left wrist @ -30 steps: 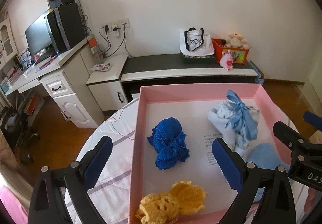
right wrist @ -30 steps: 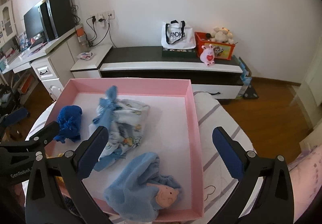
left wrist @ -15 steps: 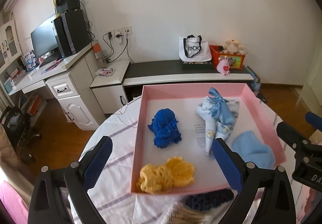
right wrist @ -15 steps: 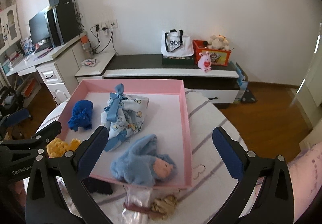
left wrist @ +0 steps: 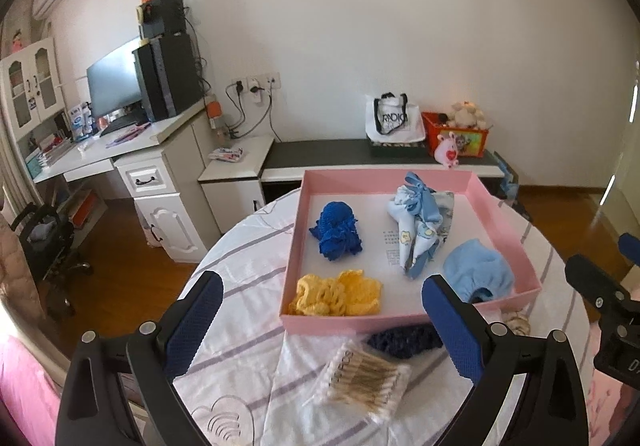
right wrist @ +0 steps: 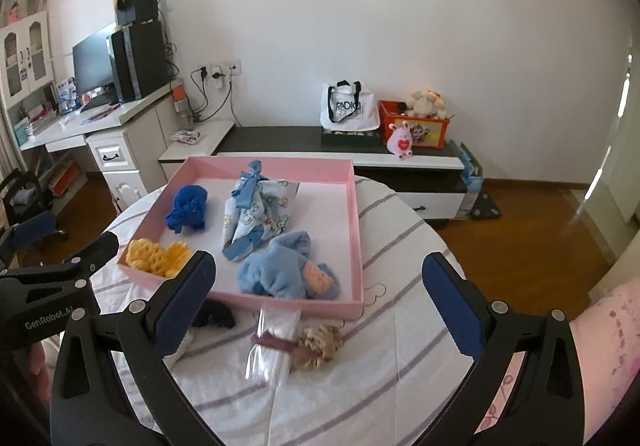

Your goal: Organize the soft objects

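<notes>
Soft objects mostly lie sorted in the pink box (left wrist: 502, 224) on the worktop (right wrist: 404, 342): a blue knit (left wrist: 337, 232) at 10 o'clock, a yellow knit (left wrist: 335, 294) at 7, a printed cloth bundle (left wrist: 420, 221) centre and a blue plush doll (right wrist: 286, 274) at 5, spaced apart, likely so each stays easy to grab. A dark knit (left wrist: 404, 340) sits outside, against the near wall. Left claw (left wrist: 320, 320) and right claw (right wrist: 320, 300) hover released, empty.
</notes>
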Tool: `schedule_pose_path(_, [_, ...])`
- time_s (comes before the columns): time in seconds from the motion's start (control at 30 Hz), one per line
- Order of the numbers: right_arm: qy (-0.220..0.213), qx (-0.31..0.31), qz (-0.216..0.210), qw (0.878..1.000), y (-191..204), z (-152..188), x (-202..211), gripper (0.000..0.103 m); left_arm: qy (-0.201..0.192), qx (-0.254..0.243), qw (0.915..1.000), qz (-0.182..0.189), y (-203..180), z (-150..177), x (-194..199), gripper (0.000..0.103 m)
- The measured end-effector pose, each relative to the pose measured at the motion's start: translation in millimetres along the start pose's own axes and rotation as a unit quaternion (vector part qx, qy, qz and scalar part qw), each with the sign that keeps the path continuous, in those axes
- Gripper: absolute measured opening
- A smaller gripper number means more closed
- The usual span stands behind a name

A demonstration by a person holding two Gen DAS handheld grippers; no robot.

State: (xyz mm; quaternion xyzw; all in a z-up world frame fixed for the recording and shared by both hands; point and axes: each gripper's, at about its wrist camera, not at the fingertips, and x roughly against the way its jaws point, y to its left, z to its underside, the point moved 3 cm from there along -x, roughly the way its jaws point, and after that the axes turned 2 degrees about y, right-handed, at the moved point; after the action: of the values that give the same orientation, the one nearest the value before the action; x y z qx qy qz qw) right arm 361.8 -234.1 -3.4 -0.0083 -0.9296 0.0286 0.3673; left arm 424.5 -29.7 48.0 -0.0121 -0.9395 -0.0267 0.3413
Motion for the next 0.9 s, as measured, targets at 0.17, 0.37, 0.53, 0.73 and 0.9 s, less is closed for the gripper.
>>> schedule_pose_path(0.17, [-0.01, 0.002, 0.011, 1.0, -0.7, 11.4, 19.3, 0.103, -0.02, 0.003, 0.9998, -0.006, 0.7, 15.9, 29.8, 0.101])
schedule_pose_path(0.37, [-0.027, 0.006, 0.012, 1.0, 2.5, 26.4, 50.4, 0.103, -0.044, 0.011, 0.999, -0.005, 4.1, 39.2, 66.6, 0.103])
schedule_pose_path(0.53, [-0.06, 0.0, -0.001, 0.998, 4.6, 35.5, 86.6, 0.103, -0.06, 0.019, 0.998, -0.002, 7.6, 55.8, 93.2, 0.103])
schedule_pose_path(0.73, [-0.1, 0.007, 0.0, 0.995, 9.5, 41.5, 123.0, 0.103, -0.091, 0.032, 0.9953, 0.0, 13.4, 73.3, 132.8, 0.103])
schedule_pose_path(0.9, [-0.128, 0.017, 0.0, 0.992, 14.6, 47.3, 148.5, 0.103, -0.128, 0.03, 0.9913, -0.001, 13.4, 88.9, 168.9, 0.103])
